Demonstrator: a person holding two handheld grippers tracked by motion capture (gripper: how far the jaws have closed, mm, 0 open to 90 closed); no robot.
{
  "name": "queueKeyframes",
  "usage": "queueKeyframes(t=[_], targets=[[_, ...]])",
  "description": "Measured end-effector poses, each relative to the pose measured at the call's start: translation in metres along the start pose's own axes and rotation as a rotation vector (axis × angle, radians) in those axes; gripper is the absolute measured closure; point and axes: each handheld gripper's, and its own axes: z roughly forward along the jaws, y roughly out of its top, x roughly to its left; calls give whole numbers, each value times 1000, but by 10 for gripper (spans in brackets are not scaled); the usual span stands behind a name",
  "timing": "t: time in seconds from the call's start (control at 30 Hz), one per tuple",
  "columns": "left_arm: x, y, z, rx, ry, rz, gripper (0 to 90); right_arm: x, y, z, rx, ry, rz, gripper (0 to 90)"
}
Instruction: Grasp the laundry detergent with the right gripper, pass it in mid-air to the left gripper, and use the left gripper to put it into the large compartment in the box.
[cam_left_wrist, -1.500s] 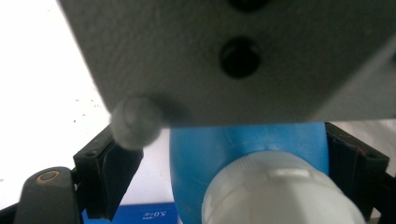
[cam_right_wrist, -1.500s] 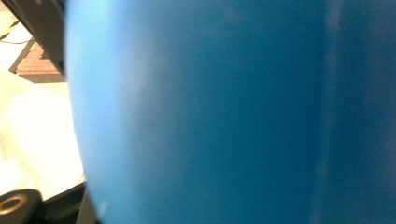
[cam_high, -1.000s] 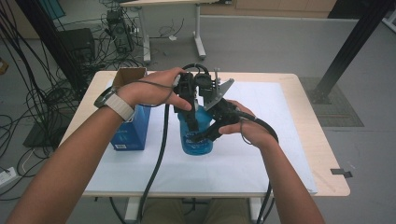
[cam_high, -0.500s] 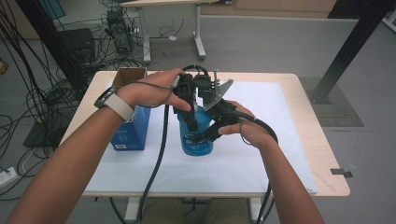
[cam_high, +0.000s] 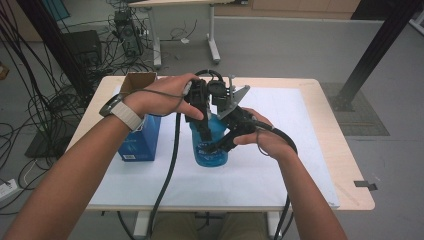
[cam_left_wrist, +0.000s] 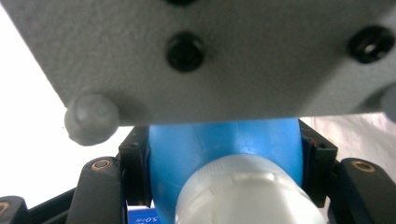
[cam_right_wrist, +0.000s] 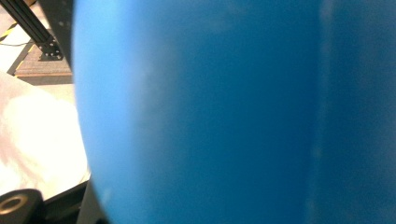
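Observation:
A blue plastic bottle stands upright in the middle of the white mat. My left gripper comes down on its top. In the left gripper view both black fingers press the blue shoulder just behind the white cap, and the other gripper's grey plate hangs overhead. My right gripper reaches in from the right and is shut on the bottle's body. In the right gripper view the blue wall is very close, with one jaw against its left side.
A blue carton with open cardboard flaps stands left of the bottle, near the left forearm. Cables trail from both grippers over the table's front edge. Bare mat lies to the right and in front.

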Motion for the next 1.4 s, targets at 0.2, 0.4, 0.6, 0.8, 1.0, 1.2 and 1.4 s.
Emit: queueKeyframes(t=[0.2, 0.4, 0.6, 0.8, 1.0, 1.2, 1.4], targets=[[0, 1, 0, 5, -3, 1, 377, -1, -1, -1, -6, 3, -15, 435], [-1, 2, -1, 0, -5, -1, 377, 1, -1, -2, -5, 5, -1, 435], [0, 1, -1, -11, -4, 2, 377, -2, -2, -3, -18, 20, -31, 435], [0, 0, -1, -9, -6, 2, 376, -2, -2, -2, -19, 21, -32, 435], [1, 0, -1, -13, -6, -1, 376, -3, -1, -2, -20, 26, -36, 435], [1, -1, -2, -13, -9, 0, 376, -1, 0, -2, -9, 25, -5, 435], [1, -2, -2, -17, -7, -1, 376, -3, 0, -3, -7, 23, -24, 435]])
